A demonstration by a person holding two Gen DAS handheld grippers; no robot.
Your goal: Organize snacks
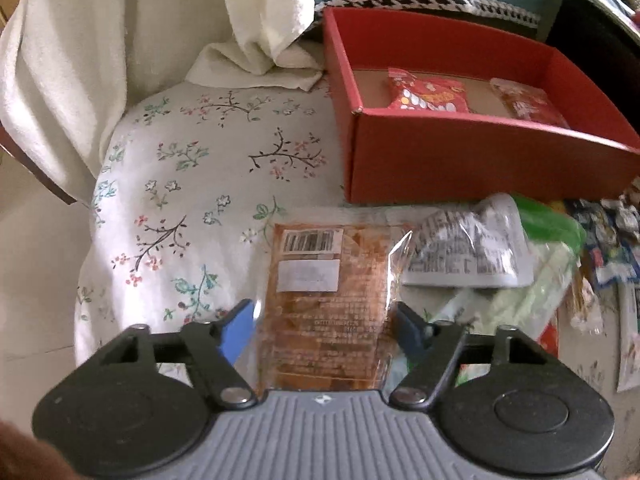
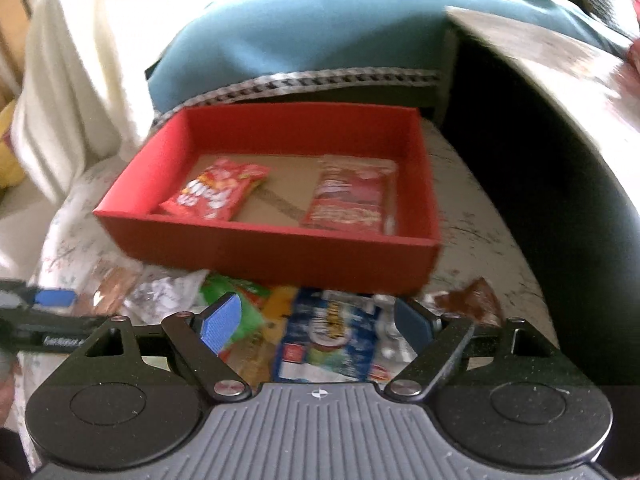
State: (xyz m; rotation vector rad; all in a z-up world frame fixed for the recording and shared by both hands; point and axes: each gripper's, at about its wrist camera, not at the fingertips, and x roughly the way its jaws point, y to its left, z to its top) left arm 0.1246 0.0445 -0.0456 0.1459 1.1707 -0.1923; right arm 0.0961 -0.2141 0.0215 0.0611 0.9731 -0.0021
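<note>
Two crinkly packets in red cardboard box (image 2: 276, 246); both grippers (L (image 1: 325, 320), R (image 2: 318, 324)) spread apart.

1 red box (image 2: 276, 254). Inside it: 2 snack packs, i.e. 1 red bag w/ white lettering (image 2: 214, 194) + 1 clear-wrapped red pack (image 2: 350, 200). Outside the box, in front: approx. 5 loose packs – orange-brown (image 1: 328, 304), grey-printed (image 1: 464, 248), green (image 2: 236, 300), blue (image 2: 332, 336), brown (image 2: 472, 300); pile overlaps, exact count unclear.
</note>
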